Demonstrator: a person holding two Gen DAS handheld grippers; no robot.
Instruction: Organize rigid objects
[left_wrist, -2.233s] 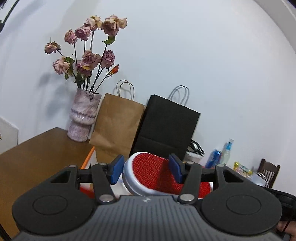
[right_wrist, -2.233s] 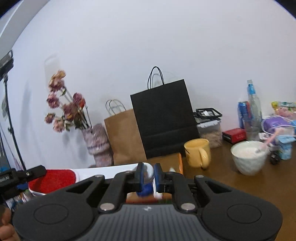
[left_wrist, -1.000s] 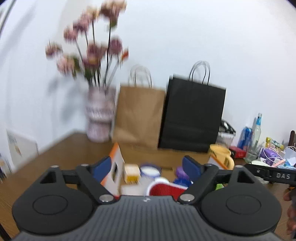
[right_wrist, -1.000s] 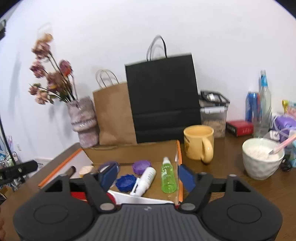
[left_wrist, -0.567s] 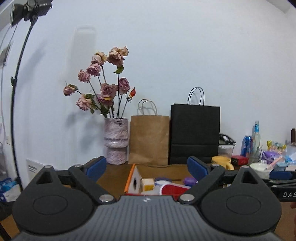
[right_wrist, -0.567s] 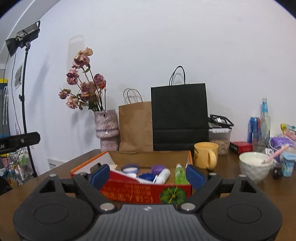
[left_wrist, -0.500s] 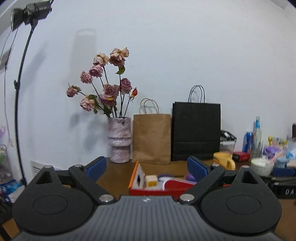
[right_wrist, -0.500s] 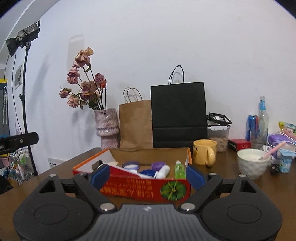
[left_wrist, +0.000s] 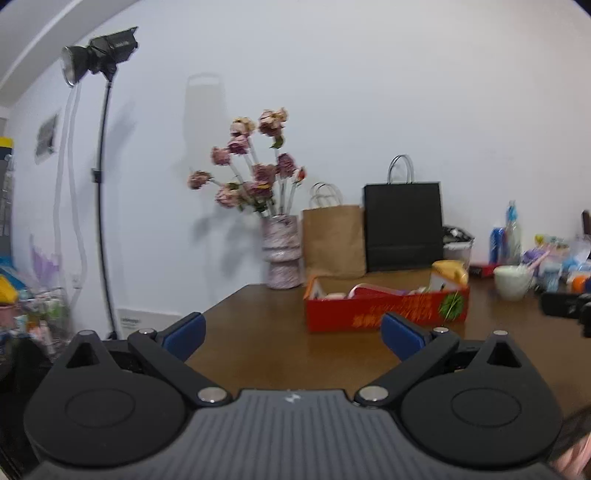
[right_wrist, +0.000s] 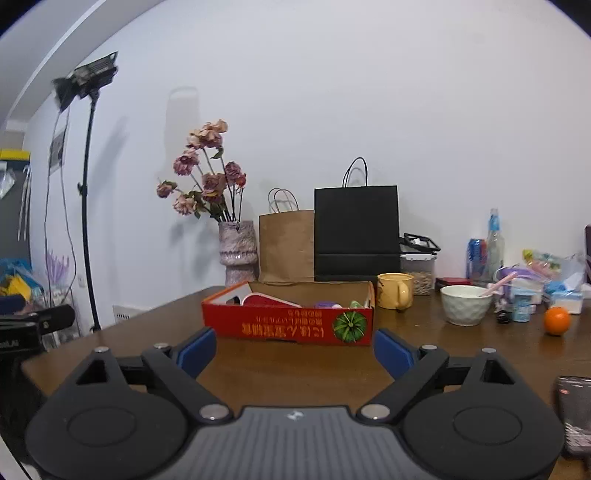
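A shallow red cardboard box (right_wrist: 291, 326) with yellow printed lettering and a green round emblem on its long front wall sits flat on the brown wooden table, its brown inner back wall showing above the contents. From the left wrist view the same box (left_wrist: 384, 314) appears farther off and to the right. Inside it, a white-rimmed oval brush with a red bristle face (right_wrist: 267, 300) lies tilted, leaning toward the left end. Toward the right end, a purple round lid (right_wrist: 327, 305) and the top of a green bottle (right_wrist: 356, 304) just clear the front wall. Other contents are hidden behind that wall.
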